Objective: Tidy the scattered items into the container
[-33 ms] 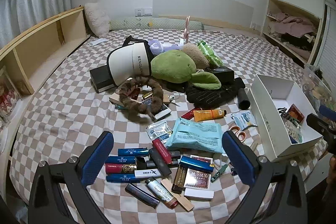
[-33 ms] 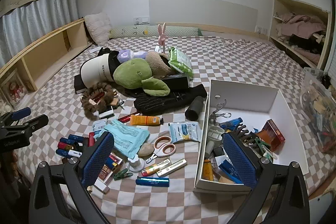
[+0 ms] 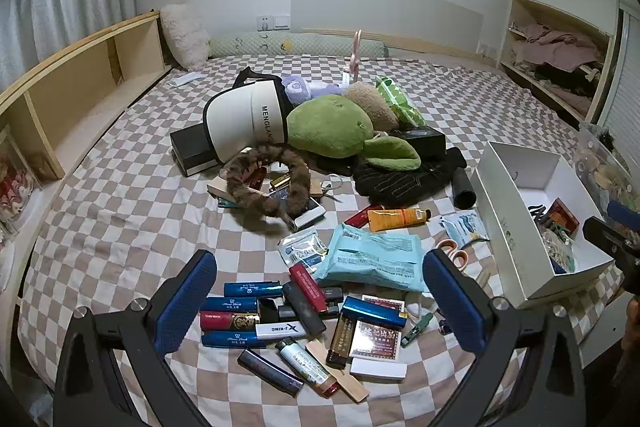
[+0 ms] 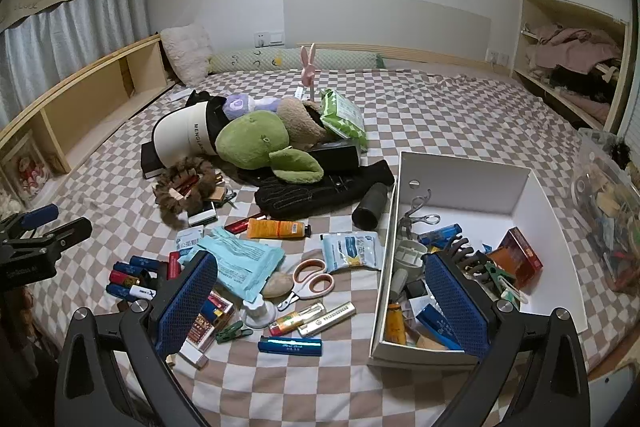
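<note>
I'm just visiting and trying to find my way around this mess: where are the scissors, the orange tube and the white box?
scissors [image 4: 314,281]: right wrist view, on the pink handles.
orange tube [image 4: 276,228]: right wrist view, mid-body.
white box [image 4: 464,183]: right wrist view, inner back wall.

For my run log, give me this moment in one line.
left hand-held gripper: open, empty | right hand-held gripper: open, empty | box: part filled | lighters: on bed

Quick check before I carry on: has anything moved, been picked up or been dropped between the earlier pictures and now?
Nothing has visibly changed. The left gripper and right gripper are both open and empty, the white box sits in the same place on the checkered bed, and the lighters, orange-handled scissors and light blue packet lie as before.
</note>
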`<action>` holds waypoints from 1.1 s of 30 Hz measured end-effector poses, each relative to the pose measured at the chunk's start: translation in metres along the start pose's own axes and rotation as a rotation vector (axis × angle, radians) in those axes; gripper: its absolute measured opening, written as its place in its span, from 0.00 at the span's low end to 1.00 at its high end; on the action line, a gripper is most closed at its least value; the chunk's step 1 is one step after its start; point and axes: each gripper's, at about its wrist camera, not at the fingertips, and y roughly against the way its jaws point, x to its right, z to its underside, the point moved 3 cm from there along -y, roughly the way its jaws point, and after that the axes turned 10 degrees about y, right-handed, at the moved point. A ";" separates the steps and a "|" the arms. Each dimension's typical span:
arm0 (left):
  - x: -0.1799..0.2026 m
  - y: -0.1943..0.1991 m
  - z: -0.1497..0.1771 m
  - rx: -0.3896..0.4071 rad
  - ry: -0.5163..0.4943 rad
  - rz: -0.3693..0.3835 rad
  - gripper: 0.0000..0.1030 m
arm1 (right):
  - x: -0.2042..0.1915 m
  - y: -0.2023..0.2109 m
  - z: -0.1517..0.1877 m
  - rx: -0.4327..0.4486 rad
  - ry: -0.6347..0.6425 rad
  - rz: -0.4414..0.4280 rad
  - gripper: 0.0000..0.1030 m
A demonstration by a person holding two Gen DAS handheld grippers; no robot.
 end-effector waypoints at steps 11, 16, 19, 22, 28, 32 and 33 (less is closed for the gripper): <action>-0.002 0.000 0.001 -0.010 0.003 0.002 1.00 | 0.000 -0.001 0.000 0.000 0.003 -0.005 1.00; -0.003 0.000 0.001 -0.015 0.004 0.002 1.00 | -0.002 0.001 0.000 -0.003 0.006 -0.007 1.00; -0.003 -0.001 0.000 -0.017 0.005 0.000 1.00 | -0.002 0.001 0.000 -0.003 0.009 -0.007 1.00; -0.003 -0.001 0.000 -0.017 0.001 0.001 1.00 | -0.002 0.001 0.000 -0.005 0.010 -0.008 1.00; 0.000 -0.002 0.001 -0.019 -0.009 -0.002 1.00 | -0.003 0.000 -0.001 -0.007 0.013 -0.010 1.00; -0.001 -0.002 0.001 -0.018 -0.010 -0.005 1.00 | -0.003 0.000 -0.001 -0.007 0.015 -0.010 1.00; -0.001 -0.002 0.001 -0.017 -0.010 -0.007 1.00 | -0.003 0.000 -0.001 -0.008 0.015 -0.010 1.00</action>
